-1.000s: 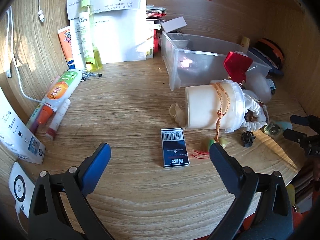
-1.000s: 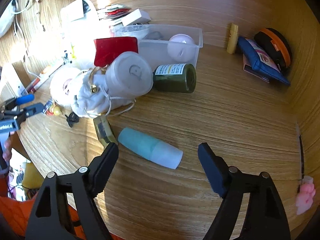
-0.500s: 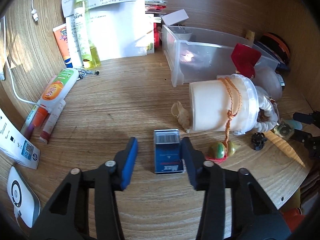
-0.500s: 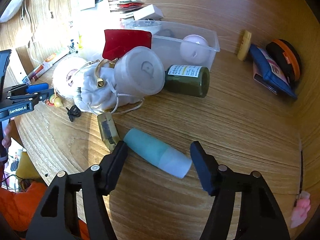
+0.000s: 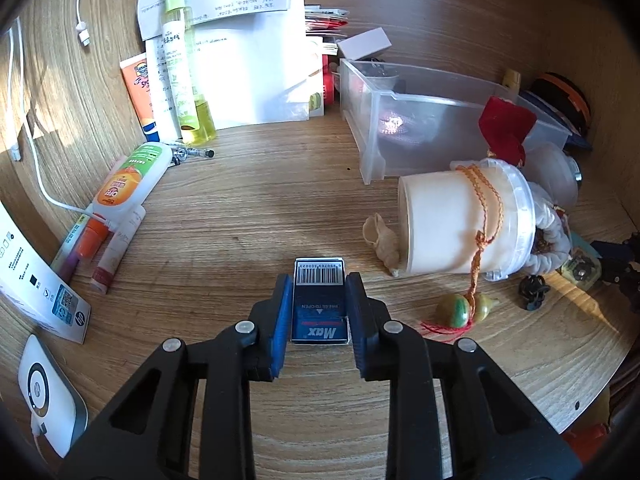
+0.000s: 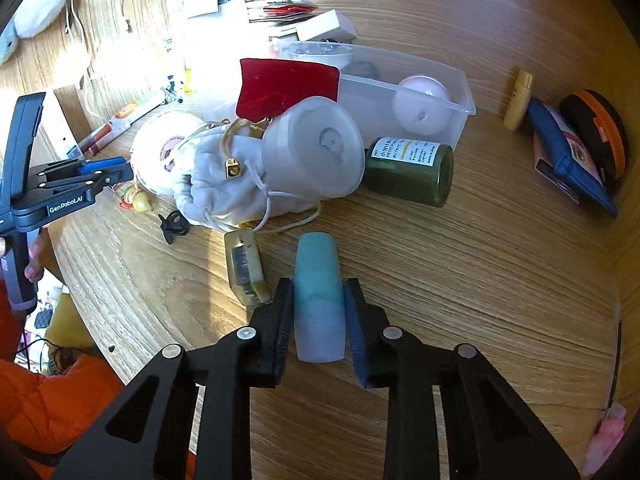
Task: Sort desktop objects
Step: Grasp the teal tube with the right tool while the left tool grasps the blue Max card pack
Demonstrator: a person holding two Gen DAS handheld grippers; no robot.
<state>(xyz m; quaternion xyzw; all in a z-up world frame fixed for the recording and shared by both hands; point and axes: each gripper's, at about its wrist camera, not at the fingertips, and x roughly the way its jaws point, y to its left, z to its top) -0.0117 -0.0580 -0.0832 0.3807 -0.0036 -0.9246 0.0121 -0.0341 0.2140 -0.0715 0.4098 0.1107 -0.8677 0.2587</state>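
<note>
While angled downward, left tongs (image 5: 319, 307) close on the blue box (image 5: 319, 302), right tongs (image 6: 318, 307) on the teal tube (image 6: 319, 296).

Both wrist cameras look steeply down at the desk from close above. They share the clear bin (image 5: 432, 120) (image 6: 404, 76) and the clutter before it; the right view sits right of it.

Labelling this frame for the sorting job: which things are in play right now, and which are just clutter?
In play:
- left tool, closing on the blue Max box
- right tool, closing on the teal tube
- clear bin, likely destination

Lying about:
- white tub
- green jar
- seashell
</note>
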